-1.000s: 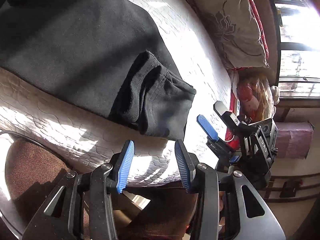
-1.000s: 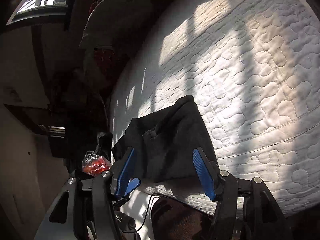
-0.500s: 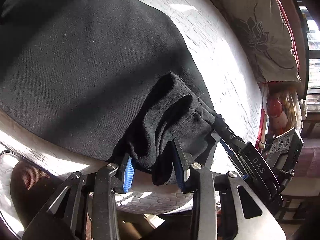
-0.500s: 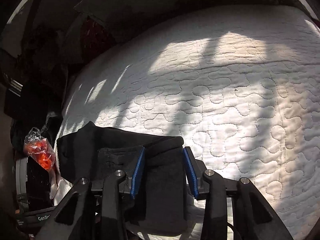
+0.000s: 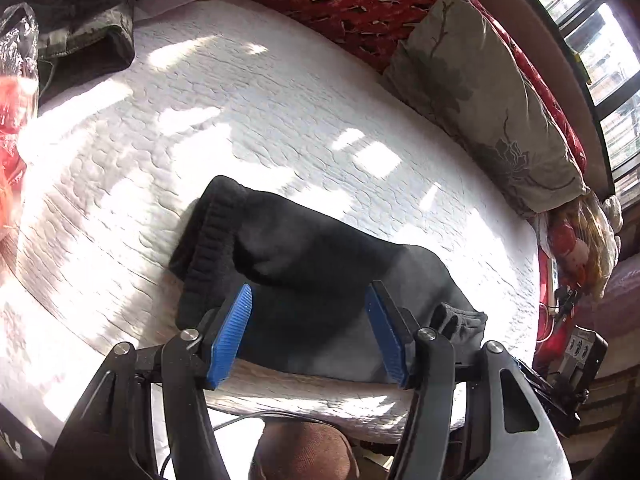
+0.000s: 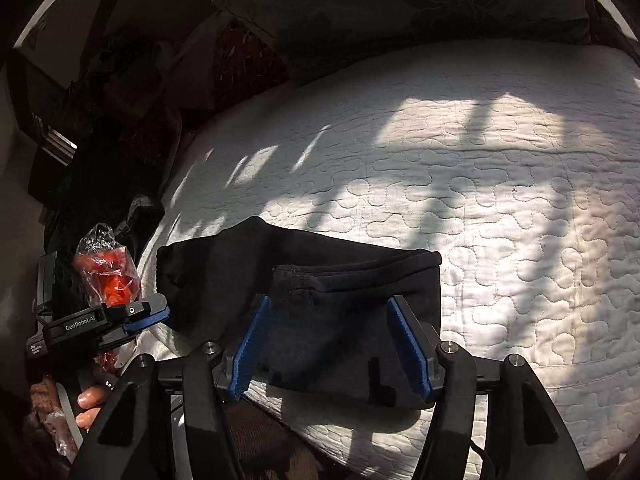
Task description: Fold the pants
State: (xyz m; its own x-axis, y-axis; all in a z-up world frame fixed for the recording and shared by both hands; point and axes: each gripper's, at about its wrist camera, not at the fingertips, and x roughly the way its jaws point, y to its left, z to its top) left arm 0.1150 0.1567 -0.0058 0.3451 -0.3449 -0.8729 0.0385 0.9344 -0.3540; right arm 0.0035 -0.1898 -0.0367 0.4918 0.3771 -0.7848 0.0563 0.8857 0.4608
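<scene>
The black pants (image 5: 320,264) lie folded in a short bundle on the white quilted mattress (image 5: 280,112), close to its front edge. A ribbed cuff shows at the bundle's left end. My left gripper (image 5: 308,334) hangs just above the bundle's near side. Its jaws are opening and the blue pads (image 5: 232,332) touch no cloth. In the right wrist view the same pants (image 6: 300,276) lie under my right gripper (image 6: 328,346), whose jaws are also opening and clear of the fabric. A hand (image 6: 88,400) holds the left gripper (image 6: 136,320) at the pants' left end.
A grey flowered pillow (image 5: 492,112) and a red patterned blanket (image 5: 360,4) line the far side of the bed. A plastic bag with red contents (image 6: 108,276) and dark clothes (image 5: 80,20) sit at the left. A brown seat (image 5: 304,452) is below the mattress edge.
Half a second ago both grippers were shut on the pants' end. Both have since let go, spread their jaws and pulled back, and the pants now lie as a shorter folded bundle.
</scene>
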